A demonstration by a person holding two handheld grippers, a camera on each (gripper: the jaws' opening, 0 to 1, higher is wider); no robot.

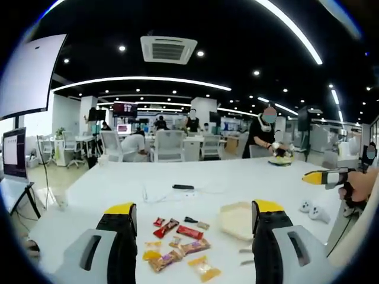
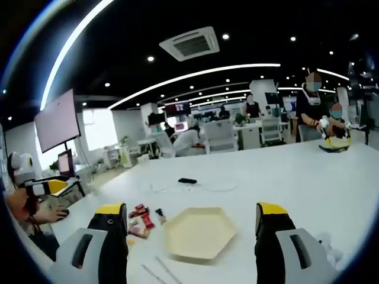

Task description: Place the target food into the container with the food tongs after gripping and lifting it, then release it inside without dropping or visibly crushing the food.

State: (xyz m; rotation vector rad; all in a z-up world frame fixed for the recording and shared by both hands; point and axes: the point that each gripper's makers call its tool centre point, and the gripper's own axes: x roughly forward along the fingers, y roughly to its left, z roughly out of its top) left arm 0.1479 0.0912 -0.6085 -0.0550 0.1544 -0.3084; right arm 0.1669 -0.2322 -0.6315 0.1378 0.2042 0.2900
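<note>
A: Left gripper view, foreground: what lies on the desk (image 1: 118, 183)?

B: A loose cluster of wrapped snacks (image 1: 177, 239) near the desk's near edge, about nine packets in red, orange and yellow; the exact count is uncertain where they overlap. Just beside them stands one pale hexagonal container (image 1: 235, 219), partly hidden behind a jaw. One dark flat device (image 1: 183, 187) with a thin cable lies nearer the desk's middle, and two small white objects (image 1: 312, 209) sit toward the desk's right edge.

A: And the left gripper (image 1: 194, 216)?

B: Jaws spread wide, nothing between them. The right gripper (image 1: 329, 176) enters from the right, held by a hand (image 1: 355, 190).

A: Right gripper view?

B: The right gripper (image 2: 193, 219) also stands wide apart and holds nothing. The container (image 2: 200, 232) lies between its jaws on the desk (image 2: 284, 177), apparently empty, with the snacks (image 2: 141, 222) just beside it. Two thin pale rods, possibly the tongs (image 2: 159, 271), lie at the near edge. The left gripper (image 2: 50, 188) shows at the left; its jaws cannot be judged here.

A: Surroundings?

B: Several people at far desks, chairs, monitors.
</note>
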